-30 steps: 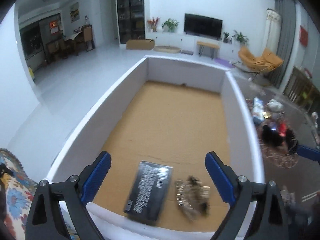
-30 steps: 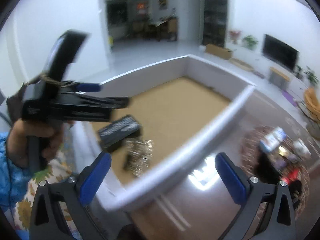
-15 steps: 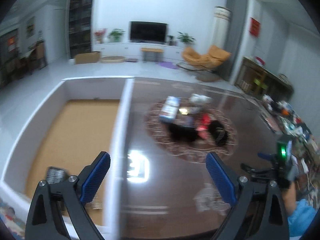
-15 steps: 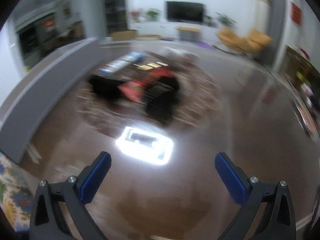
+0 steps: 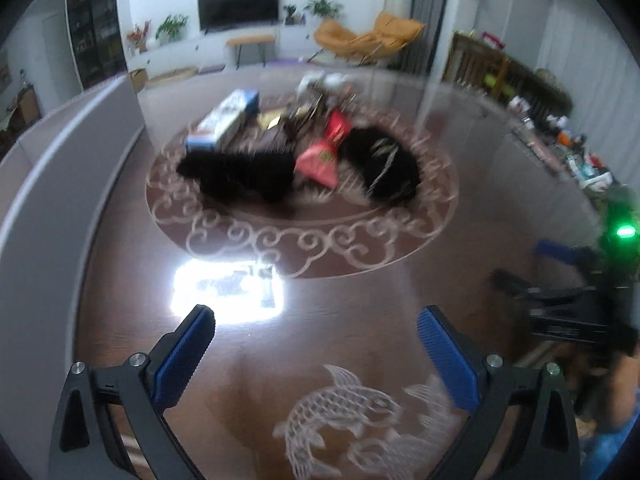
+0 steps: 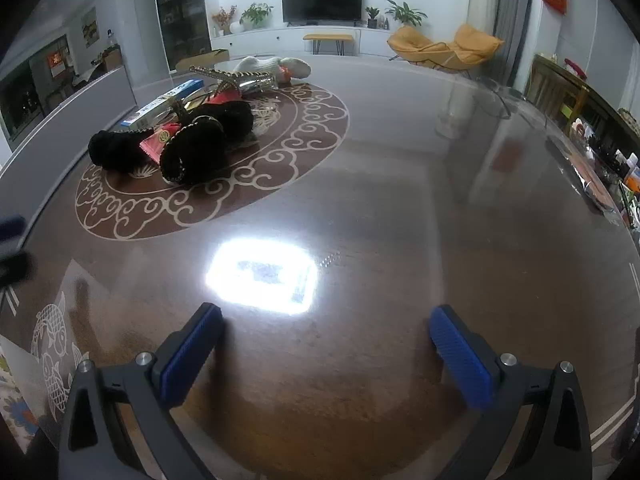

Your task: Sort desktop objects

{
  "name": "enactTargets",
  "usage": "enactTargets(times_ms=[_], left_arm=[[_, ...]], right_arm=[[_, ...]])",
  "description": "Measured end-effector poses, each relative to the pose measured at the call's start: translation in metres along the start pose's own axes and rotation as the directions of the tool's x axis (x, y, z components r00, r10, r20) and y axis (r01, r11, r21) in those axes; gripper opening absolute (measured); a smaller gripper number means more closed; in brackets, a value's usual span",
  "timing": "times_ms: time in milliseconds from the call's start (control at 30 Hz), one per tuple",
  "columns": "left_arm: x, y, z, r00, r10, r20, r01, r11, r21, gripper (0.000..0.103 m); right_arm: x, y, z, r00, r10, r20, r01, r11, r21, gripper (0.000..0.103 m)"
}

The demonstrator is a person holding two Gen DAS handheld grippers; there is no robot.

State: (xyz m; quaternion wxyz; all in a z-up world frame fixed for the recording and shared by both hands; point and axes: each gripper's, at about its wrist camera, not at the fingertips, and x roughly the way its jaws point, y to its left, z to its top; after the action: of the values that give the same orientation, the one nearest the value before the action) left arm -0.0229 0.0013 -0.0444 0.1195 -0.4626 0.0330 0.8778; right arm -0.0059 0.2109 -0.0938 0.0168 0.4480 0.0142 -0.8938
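On the glossy brown table (image 6: 380,184), a pile of desktop objects (image 5: 296,152) sits on the round scroll-patterned medallion (image 6: 256,168): black fuzzy items (image 6: 192,152), a red packet (image 5: 320,160) between them and a blue-and-white box (image 5: 224,118) behind. Both grippers hover well short of the pile, over bare tabletop. The left gripper (image 5: 316,354) is released, jaws wide with nothing between them; the right gripper (image 6: 326,354) is likewise spread and empty. A grey bin wall (image 5: 60,168) stands left of the pile

Dim room | white ceiling-light glare on glossy dark brown surface (image 6: 360,208) | left view motion-blurred | fisheye-bent, vignetted edges
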Motion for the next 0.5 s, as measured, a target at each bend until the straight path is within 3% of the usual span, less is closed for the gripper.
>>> enactTargets(times_ms=[200, 333, 500], left_arm=[[0.030, 0.015, 0.000, 0.999, 0.045, -0.021, -0.046, 0.998, -0.032, 0.103], [0.033, 0.017, -0.008, 0.996, 0.086, 0.007, -0.086, 0.996, -0.014, 0.103], [0.028, 0.019, -0.013, 0.996, 0.084, 0.022, -0.084, 0.996, -0.015, 0.103]], right_arm=[[0.001, 0.001, 0.002, 1.000, -0.002, 0.000, 0.002, 1.000, 0.001, 0.103], [-0.002, -0.001, 0.000, 1.000, -0.020, 0.003, 0.020, 1.000, 0.021, 0.103], [-0.002, -0.002, -0.001, 1.000, -0.031, 0.004, 0.031, 0.999, 0.034, 0.103]])
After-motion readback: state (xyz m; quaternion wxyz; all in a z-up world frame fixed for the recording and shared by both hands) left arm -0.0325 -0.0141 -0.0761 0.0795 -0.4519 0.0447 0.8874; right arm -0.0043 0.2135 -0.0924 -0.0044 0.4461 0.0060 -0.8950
